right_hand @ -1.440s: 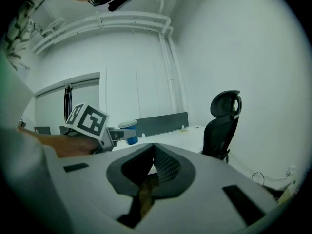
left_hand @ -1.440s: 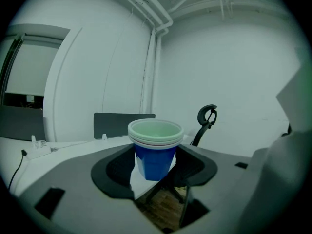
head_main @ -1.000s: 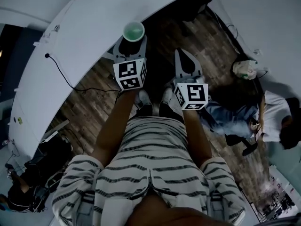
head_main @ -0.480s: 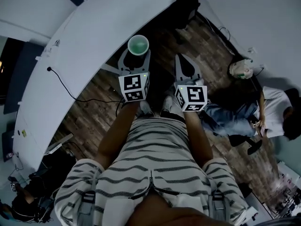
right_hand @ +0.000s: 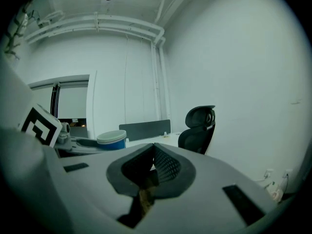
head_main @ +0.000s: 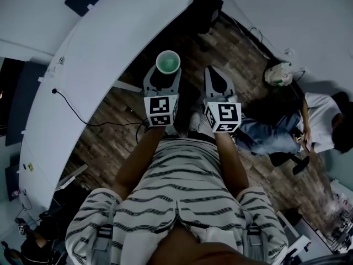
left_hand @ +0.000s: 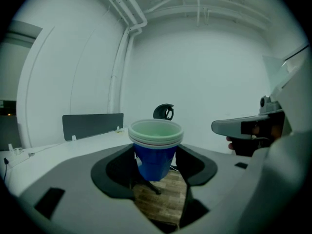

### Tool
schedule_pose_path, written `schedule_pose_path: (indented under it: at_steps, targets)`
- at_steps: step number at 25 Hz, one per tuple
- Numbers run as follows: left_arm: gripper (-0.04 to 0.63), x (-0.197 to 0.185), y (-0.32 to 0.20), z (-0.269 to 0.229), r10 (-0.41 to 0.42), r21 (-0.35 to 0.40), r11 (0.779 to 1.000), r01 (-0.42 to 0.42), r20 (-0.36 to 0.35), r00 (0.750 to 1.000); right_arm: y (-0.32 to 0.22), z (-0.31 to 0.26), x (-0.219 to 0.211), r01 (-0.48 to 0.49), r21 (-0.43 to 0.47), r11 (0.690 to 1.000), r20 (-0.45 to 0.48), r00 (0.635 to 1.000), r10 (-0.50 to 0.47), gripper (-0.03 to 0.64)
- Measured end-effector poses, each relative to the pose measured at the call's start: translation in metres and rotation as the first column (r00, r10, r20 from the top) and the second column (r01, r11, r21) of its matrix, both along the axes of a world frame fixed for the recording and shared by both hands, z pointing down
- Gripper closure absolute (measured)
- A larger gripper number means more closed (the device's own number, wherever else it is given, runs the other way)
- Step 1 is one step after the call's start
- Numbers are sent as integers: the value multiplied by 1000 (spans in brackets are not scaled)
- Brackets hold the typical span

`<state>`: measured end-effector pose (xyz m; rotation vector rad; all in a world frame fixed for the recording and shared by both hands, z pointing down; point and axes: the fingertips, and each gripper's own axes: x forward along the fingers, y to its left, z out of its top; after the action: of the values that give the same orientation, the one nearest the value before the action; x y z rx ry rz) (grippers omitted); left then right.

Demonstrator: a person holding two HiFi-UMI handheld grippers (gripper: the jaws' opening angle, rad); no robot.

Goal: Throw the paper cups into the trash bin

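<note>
Cups [head_main: 167, 62] and both grippers sit lower and further right in the head view than a second ago. The stack overlapped the desk [head_main: 94, 48] edge then; now it's over the wood floor [head_main: 110, 120], just off the desk's curved edge.

Left gripper [head_main: 163, 80]: jaws wide, pads pinching the blue wall of the nested cups from both sides. Stack upright, pale rims layered on top; exact count not readable.

Right gripper [right_hand: 153, 155]: jaws pressed together, nothing between them. It's just beside the left one, also over the floor, not touching it.

Black office chair [right_hand: 197, 128] is ahead of the right gripper. A dark divider panel [left_hand: 92, 125] stands on the desk behind the cups. Seated person [head_main: 309, 131] at the head view's right edge, well apart.
</note>
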<state>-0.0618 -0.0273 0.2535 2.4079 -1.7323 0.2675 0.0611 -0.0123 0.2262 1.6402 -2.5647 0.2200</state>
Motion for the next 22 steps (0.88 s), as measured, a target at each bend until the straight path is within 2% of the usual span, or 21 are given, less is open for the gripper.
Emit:
schedule_pose_path:
  at_steps: [13, 22]
  targets:
    - [316, 35, 8, 36, 93, -79, 993, -91, 21, 995, 3, 33, 16, -31, -75, 997, -15, 999, 30, 600]
    - [316, 38, 19, 73, 96, -170, 981, -92, 14, 995, 2, 66, 15, -24, -145, 989, -20, 1000, 21, 600]
